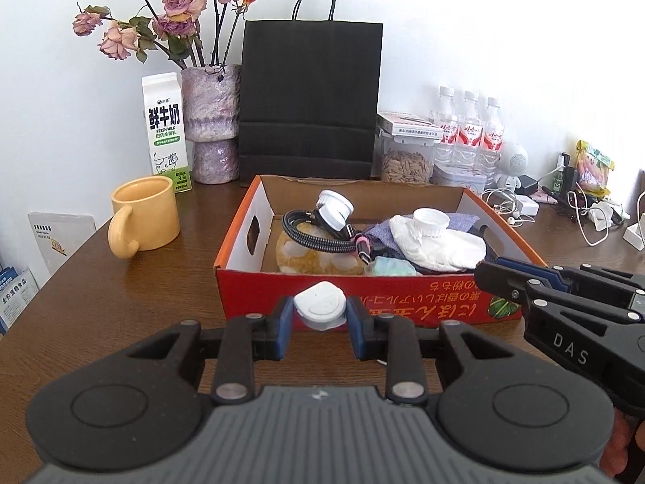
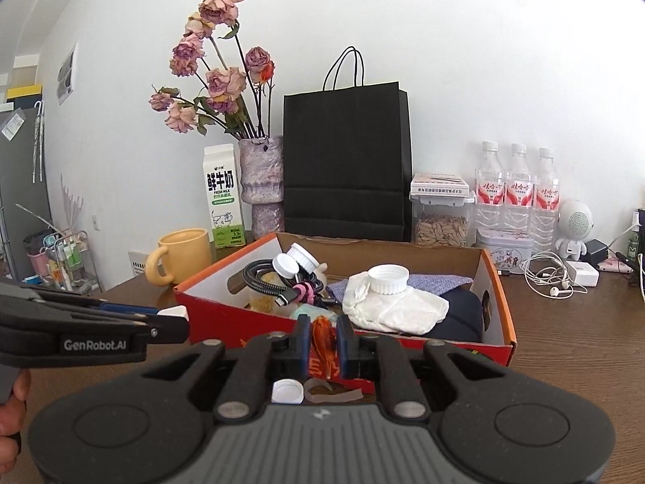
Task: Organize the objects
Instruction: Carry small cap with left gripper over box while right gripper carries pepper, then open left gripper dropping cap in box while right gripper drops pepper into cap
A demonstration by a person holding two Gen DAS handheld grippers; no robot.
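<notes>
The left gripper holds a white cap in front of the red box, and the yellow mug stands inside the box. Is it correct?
Not quite. The left wrist view shows the yellow mug outside the red box, on the table to its left. The left gripper does hold the white cap.

A: How much of the plush yellow toy (image 1: 318,260) shows inside the red cardboard box (image 1: 363,294)?

B: Little; the braided black cable (image 1: 318,238) and the box's front wall cover most of it.

A: And the orange crinkled item (image 2: 323,341) in the right gripper (image 2: 323,343)?

B: Too squeezed between the pads to identify. Behind it, the dark navy cloth (image 2: 459,318) lies half under the white crumpled cloth (image 2: 397,308).
</notes>
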